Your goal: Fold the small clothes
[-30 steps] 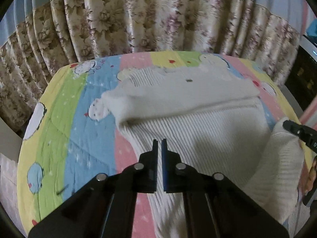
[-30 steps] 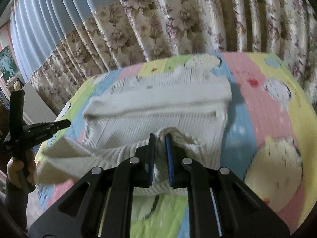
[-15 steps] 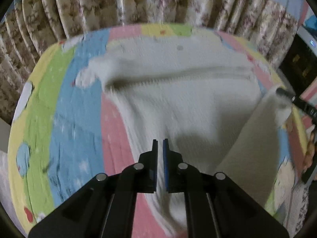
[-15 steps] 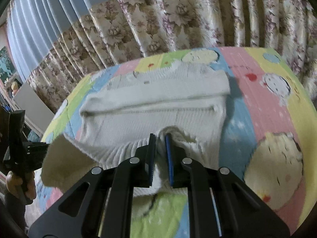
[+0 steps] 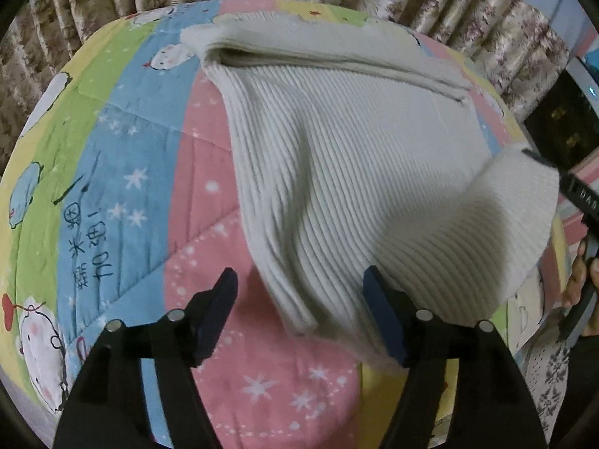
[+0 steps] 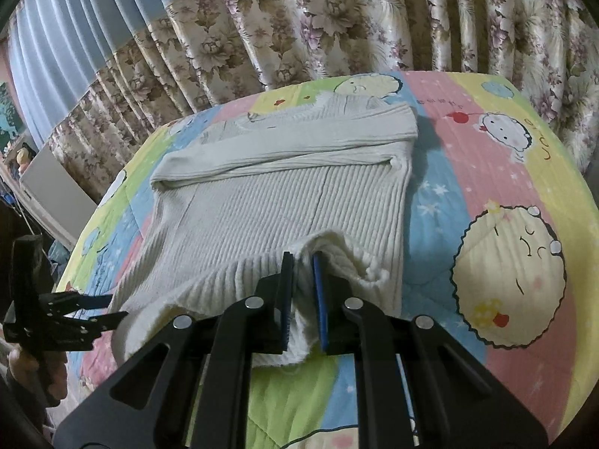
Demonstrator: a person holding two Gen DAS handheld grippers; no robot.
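A white ribbed sweater (image 5: 337, 149) lies flat on a colourful cartoon quilt (image 5: 131, 187), its sleeves folded across the chest. My left gripper (image 5: 299, 290) is open, and the sweater's near left hem corner lies loose between its spread fingers. My right gripper (image 6: 302, 262) is shut on the right hem corner, which is bunched and lifted a little off the sweater (image 6: 262, 205). In the left wrist view the right gripper (image 5: 541, 159) holds that raised flap at the far right. The right wrist view shows the left gripper (image 6: 116, 307) open at the far left.
Flowered curtains (image 6: 299, 18) hang close behind the quilt-covered surface (image 6: 486, 149). A dark screen (image 5: 554, 119) stands at the right and a white panel (image 6: 48, 191) at the left. A person's hand (image 5: 580, 277) grips the right handle.
My left gripper has opened and let go of the left hem corner, which dropped onto the quilt. The right gripper has kept its hold on the right corner.
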